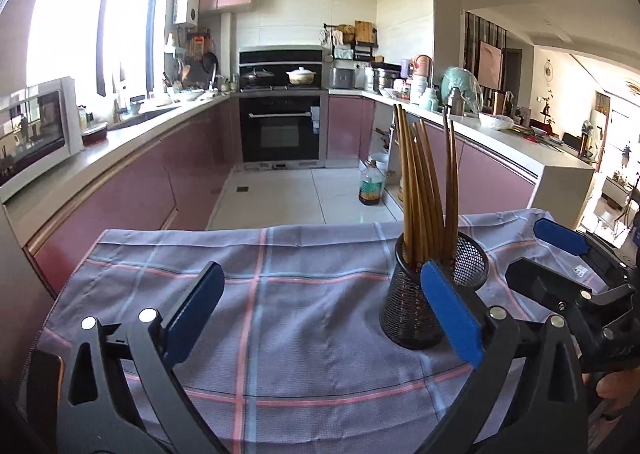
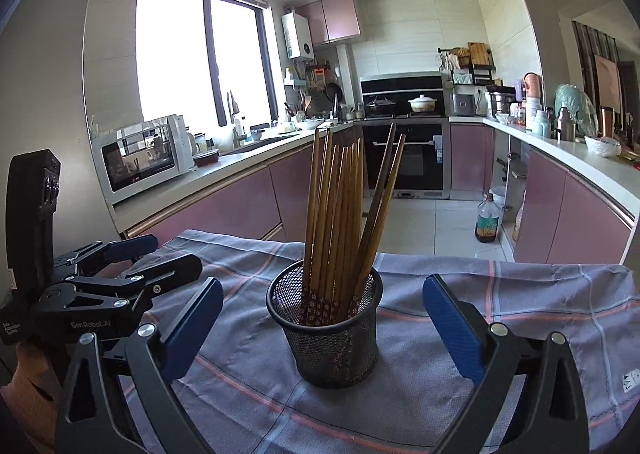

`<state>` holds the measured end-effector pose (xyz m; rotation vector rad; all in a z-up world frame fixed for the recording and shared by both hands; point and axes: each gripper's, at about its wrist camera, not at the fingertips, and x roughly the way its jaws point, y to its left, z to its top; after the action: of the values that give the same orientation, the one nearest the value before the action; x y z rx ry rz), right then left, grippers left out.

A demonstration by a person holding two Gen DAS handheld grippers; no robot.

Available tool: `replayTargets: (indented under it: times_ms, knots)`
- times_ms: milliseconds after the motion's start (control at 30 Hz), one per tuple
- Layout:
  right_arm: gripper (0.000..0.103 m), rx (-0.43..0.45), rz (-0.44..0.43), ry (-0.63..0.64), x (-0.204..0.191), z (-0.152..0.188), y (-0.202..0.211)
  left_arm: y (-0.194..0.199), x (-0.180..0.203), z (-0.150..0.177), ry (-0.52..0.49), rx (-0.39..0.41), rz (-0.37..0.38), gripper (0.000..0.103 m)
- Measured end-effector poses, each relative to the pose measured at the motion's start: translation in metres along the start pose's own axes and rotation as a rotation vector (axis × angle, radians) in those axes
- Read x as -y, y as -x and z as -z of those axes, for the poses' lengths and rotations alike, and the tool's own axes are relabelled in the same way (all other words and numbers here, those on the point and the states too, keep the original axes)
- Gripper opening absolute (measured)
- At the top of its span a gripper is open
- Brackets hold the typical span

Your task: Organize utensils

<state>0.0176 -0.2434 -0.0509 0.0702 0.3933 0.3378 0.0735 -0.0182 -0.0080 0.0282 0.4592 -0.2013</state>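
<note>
The chopsticks (image 2: 340, 214) stood bundled in a black mesh cup (image 2: 324, 328) at the centre of the right wrist view, on the checked cloth (image 2: 500, 318) covering the desk. They looked light, stiff and smooth, likely to slip or fan out if pinched near the tips; a hold low on the shafts, just above the cup's rim, seemed safest. The cup itself seemed light and easy to tip. The right gripper (image 2: 320, 328) had its jaws wide apart, holding nothing, with the cup between them but untouched. The left gripper (image 1: 320, 314), jaws also spread and empty, sat lower left of the cup. Bare cloth lay open around it; the desk's far edge dropped to the floor just behind.
</note>
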Motion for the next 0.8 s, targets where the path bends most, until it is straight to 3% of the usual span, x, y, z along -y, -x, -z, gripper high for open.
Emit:
replayTargets:
  times_ms: [200, 367, 800]
  knots:
    - [0.096, 0.075, 0.052, 0.016, -0.015, 0.011, 0.013, 0.028, -0.005, 0.018, 0.006, 0.099, -0.054, 0.097]
    - [0.096, 0.188, 0.033, -0.006, -0.017, 0.017, 0.031, 0.055, -0.008, 0.03, 0.022, 0.185, -0.084, 0.097]
    - [0.096, 0.198, 0.046, 0.012, -0.027, 0.019, 0.039, 0.083, -0.007, 0.029, 0.043, 0.244, -0.1, 0.097]
